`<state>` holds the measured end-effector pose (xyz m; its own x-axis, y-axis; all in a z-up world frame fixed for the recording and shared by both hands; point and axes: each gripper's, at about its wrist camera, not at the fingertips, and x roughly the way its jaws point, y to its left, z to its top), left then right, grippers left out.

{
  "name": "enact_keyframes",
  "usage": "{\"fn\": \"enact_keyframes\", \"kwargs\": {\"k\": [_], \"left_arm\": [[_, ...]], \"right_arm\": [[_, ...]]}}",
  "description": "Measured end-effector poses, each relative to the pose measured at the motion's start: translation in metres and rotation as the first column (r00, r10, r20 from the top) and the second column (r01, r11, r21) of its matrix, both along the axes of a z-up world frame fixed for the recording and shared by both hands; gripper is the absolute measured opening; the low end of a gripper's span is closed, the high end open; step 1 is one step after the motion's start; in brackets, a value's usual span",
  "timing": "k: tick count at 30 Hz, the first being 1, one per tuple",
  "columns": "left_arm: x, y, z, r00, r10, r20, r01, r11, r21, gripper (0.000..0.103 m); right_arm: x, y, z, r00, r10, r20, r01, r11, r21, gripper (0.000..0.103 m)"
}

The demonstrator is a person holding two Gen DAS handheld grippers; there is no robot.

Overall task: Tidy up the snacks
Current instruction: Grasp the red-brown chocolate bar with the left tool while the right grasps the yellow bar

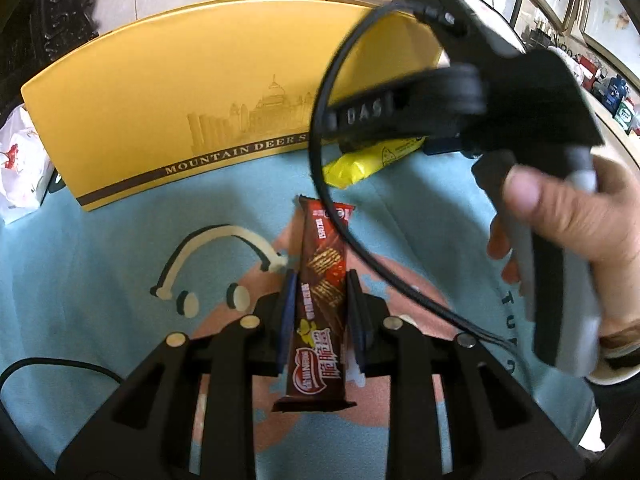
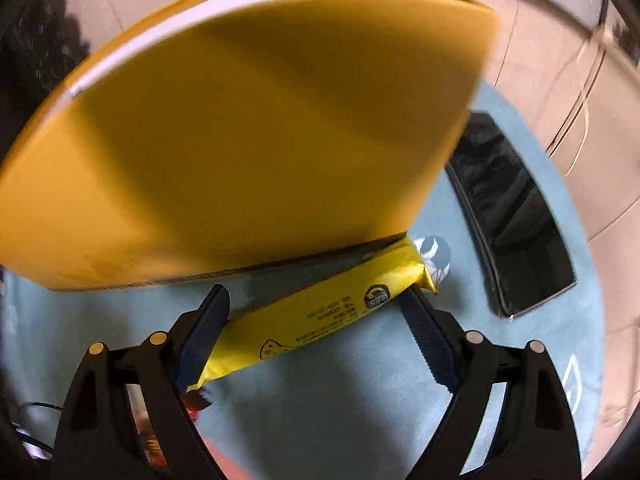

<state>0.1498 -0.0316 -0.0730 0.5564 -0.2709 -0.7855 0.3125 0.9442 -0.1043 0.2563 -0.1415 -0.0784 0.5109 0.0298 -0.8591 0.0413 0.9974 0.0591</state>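
A brown chocolate wafer bar [image 1: 320, 308] stands lengthwise between the fingers of my left gripper [image 1: 320, 280], which is shut on it above the teal cloth [image 1: 100, 240]. A yellow snack bar [image 2: 320, 320] lies slantwise on the cloth, right beside the base of the yellow box [image 2: 240, 140]. My right gripper [image 2: 316, 294] is open around it: the left pad touches one end, and the right fingertip sits near the other. From the left wrist view, the yellow bar [image 1: 360, 160] shows under the right gripper's black body, which a hand [image 1: 580, 220] holds.
The big yellow box [image 1: 180, 100] stands along the back of the cloth. A flat black slab [image 2: 512, 220] lies to the right of the box. At the far left there is a white bag [image 1: 20, 168]. A black cable [image 1: 340, 216] hangs across the wafer bar.
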Motion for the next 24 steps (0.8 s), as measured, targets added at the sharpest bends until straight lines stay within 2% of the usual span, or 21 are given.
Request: {"fn": "enact_keyframes", "kwargs": {"k": [2,4,7,9,11,12,13,14,15,18,20,21,22,23,24], "left_arm": [[0.001,0.0,0.0,1.0,0.001,-0.002,-0.001,1.0,-0.006,0.024],[0.003,0.009,-0.001,1.0,0.001,-0.001,-0.001,1.0,-0.005,0.025],[-0.001,0.017,-0.002,1.0,0.004,0.003,-0.004,1.0,0.002,0.026],[-0.007,0.018,-0.001,1.0,0.007,0.005,-0.007,1.0,0.012,0.026],[-0.009,0.012,-0.001,1.0,0.009,0.008,-0.009,1.0,0.021,0.026],[-0.01,0.011,-0.001,1.0,0.01,0.01,-0.011,1.0,0.027,0.026],[-0.011,0.007,-0.001,1.0,0.014,0.01,-0.014,0.999,0.029,0.026],[-0.012,0.006,-0.002,1.0,0.017,0.01,-0.017,0.999,0.031,0.026],[-0.012,0.003,-0.002,1.0,0.019,0.01,-0.019,0.999,0.034,0.026],[-0.013,-0.004,-0.002,1.0,0.019,0.01,-0.02,0.999,0.038,0.026],[-0.015,-0.008,0.0,1.0,0.016,0.012,-0.017,0.999,0.042,0.026],[-0.015,-0.008,0.001,1.0,0.017,0.011,-0.017,0.999,0.04,0.026],[-0.011,-0.008,-0.003,1.0,0.017,0.009,-0.018,0.999,0.035,0.025],[-0.009,-0.007,-0.004,1.0,0.02,0.006,-0.02,0.999,0.028,0.025],[-0.008,-0.005,-0.003,1.0,0.024,0.006,-0.024,1.0,0.02,0.024]], "right_arm": [[-0.006,-0.003,0.0,1.0,0.03,0.007,-0.03,0.999,-0.016,0.076],[-0.012,-0.013,0.002,0.998,0.059,0.012,-0.059,0.998,-0.027,0.052],[-0.025,-0.038,0.006,0.995,0.1,-0.005,-0.1,0.995,-0.008,0.031],[-0.032,-0.048,0.007,0.991,0.129,-0.026,-0.13,0.991,-0.011,0.028],[-0.035,-0.055,0.007,0.987,0.153,-0.053,-0.153,0.988,0.011,0.029],[-0.037,-0.054,0.008,0.985,0.156,-0.07,-0.155,0.988,0.008,0.041],[-0.039,-0.05,0.008,0.985,0.155,-0.079,-0.156,0.988,-0.013,0.059],[-0.042,-0.045,0.008,0.985,0.155,-0.078,-0.158,0.987,-0.037,0.066],[-0.047,-0.038,0.006,0.984,0.164,-0.076,-0.169,0.983,-0.072,0.071],[-0.063,-0.029,0.006,0.985,0.17,-0.033,-0.172,0.98,-0.098,0.071],[-0.072,-0.028,0.005,0.982,0.189,-0.001,-0.188,0.978,-0.088,0.062],[-0.075,-0.028,0.007,0.979,0.202,0.011,-0.201,0.977,-0.065,0.052],[-0.078,-0.029,0.008,0.98,0.198,0.014,-0.197,0.979,-0.055,0.034],[-0.08,-0.031,0.01,0.981,0.195,0.022,-0.194,0.981,-0.028,0.025],[-0.082,-0.033,0.012,0.977,0.211,0.036,-0.213,0.976,0.047,0.02]]}}
